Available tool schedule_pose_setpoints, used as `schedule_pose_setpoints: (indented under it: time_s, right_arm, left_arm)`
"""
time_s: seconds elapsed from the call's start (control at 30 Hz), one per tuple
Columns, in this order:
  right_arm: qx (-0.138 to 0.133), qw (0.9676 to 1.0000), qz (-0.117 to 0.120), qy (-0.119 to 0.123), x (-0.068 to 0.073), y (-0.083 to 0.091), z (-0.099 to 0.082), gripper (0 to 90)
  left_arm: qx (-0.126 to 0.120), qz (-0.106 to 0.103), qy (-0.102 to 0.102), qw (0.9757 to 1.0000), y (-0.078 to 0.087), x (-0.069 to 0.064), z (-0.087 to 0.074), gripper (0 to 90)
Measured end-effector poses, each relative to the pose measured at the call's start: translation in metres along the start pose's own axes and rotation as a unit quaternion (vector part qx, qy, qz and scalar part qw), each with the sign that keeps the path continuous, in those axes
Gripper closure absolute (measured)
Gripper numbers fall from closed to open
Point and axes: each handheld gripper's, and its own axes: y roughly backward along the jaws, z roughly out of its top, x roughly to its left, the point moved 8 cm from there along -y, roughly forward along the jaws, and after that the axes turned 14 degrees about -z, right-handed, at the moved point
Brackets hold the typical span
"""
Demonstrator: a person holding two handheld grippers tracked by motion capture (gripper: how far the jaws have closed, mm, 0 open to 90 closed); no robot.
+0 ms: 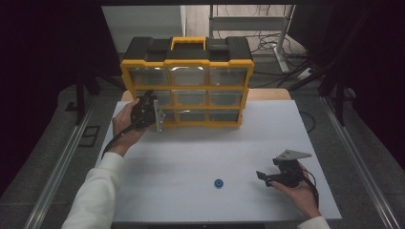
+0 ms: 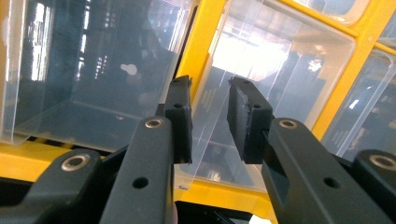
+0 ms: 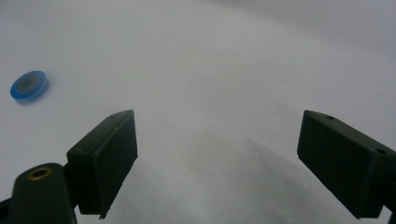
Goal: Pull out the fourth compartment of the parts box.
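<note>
The left claw (image 1: 152, 110) is held against the lower left of the yellow organiser (image 1: 187, 90), at the front of a clear drawer (image 2: 261, 102). Its jaws are narrowed around the drawer's transparent front lip (whether the pads (image 2: 243, 116) actually press on the plastic cannot be told). A second clear drawer (image 2: 93, 79) lies just beside it, past a yellow divider. The right claw (image 1: 271, 177) is held low over the white tabletop (image 1: 200, 152) with its jaws spread wide and nothing between them. A small blue disc (image 3: 29, 85) lies on the tabletop, ahead of this claw and off to the left of its jaws, near but apart.
</note>
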Motion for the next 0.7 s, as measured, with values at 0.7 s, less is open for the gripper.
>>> schedule_pose_setpoints:
  time_s: [0.7]
  right_arm:
    - [0.0, 1.0, 0.001, -0.001, 0.0, 0.0, 0.0, 12.8]
  left_arm:
    - [-0.017, 0.001, 0.002, 0.9999, 0.016, -0.007, -0.003, 70.7]
